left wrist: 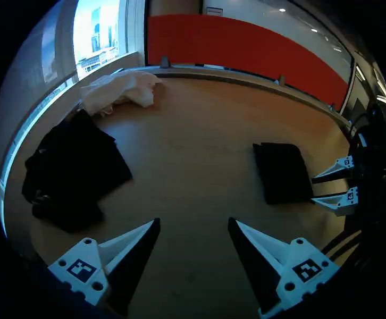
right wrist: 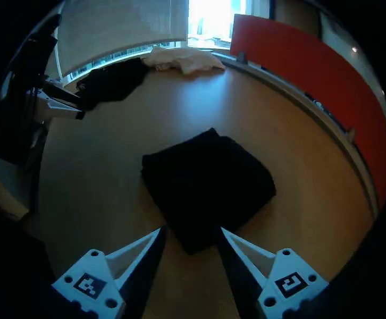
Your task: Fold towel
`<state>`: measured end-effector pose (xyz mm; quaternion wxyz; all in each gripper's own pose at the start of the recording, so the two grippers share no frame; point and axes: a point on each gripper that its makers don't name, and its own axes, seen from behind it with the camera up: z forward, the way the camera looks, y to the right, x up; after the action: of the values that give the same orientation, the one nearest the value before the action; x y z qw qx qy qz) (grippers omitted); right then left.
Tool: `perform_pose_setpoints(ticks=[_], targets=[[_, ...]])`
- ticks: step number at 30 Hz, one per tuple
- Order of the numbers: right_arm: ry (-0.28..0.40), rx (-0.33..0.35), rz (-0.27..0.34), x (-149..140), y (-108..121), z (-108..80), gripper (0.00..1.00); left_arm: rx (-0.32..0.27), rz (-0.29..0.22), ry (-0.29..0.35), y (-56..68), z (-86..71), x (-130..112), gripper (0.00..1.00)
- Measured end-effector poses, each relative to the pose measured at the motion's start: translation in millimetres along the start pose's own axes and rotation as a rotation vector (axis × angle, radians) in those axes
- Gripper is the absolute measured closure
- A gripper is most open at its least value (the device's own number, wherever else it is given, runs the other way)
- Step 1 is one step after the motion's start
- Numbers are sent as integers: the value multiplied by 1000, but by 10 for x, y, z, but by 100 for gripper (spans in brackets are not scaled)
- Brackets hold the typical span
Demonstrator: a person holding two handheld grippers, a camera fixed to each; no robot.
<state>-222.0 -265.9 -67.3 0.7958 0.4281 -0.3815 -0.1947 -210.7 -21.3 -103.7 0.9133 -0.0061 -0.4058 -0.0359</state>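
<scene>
Place: an office in a city building.
Table (left wrist: pixel 203 138): a broad, desk-like top in pale wood finish. It carries one folded towel (right wrist: pixel 209 186), with a black heap (left wrist: pixel 76 165) and a white heap (left wrist: pixel 121 90) near the window edge.
Divider (left wrist: pixel 246 50): a long red panel standing along the table's far edge, as on shared office desks. Small grey brackets (left wrist: pixel 165 62) sit at its foot.
Window (left wrist: pixel 97 34): wide glazing along one table edge, with tall buildings outside.
Blind (right wrist: pixel 118 26): a pale roller blind drawn over part of the glazing.
Ceiling lights (left wrist: pixel 282 9): small recessed spots above a pale wall behind the divider.
</scene>
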Motion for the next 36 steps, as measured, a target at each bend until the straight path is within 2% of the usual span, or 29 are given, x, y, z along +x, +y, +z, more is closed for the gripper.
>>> perform_pose_setpoints(ticks=[12, 15, 20, 24, 32, 36], targets=[[-23, -20, 30, -209, 43, 12, 33, -3, 0, 0, 18, 0, -11, 6], [-27, -15, 40, -232, 24, 25, 42, -2, 1, -2, 20, 1, -22, 6], [-29, -12, 69, -265, -3, 50, 63, -4, -1, -2, 26, -6, -27, 6], [-25, -15, 84, -275, -9, 47, 66, -5, -2, -1, 21, -13, -26, 6], [-18, -21, 98, -278, -20, 58, 91, -3, 0, -3, 13, -18, -42, 6], [-11, -25, 105, -267, -12, 57, 96, -4, 2, -2, 14, -21, -41, 6]])
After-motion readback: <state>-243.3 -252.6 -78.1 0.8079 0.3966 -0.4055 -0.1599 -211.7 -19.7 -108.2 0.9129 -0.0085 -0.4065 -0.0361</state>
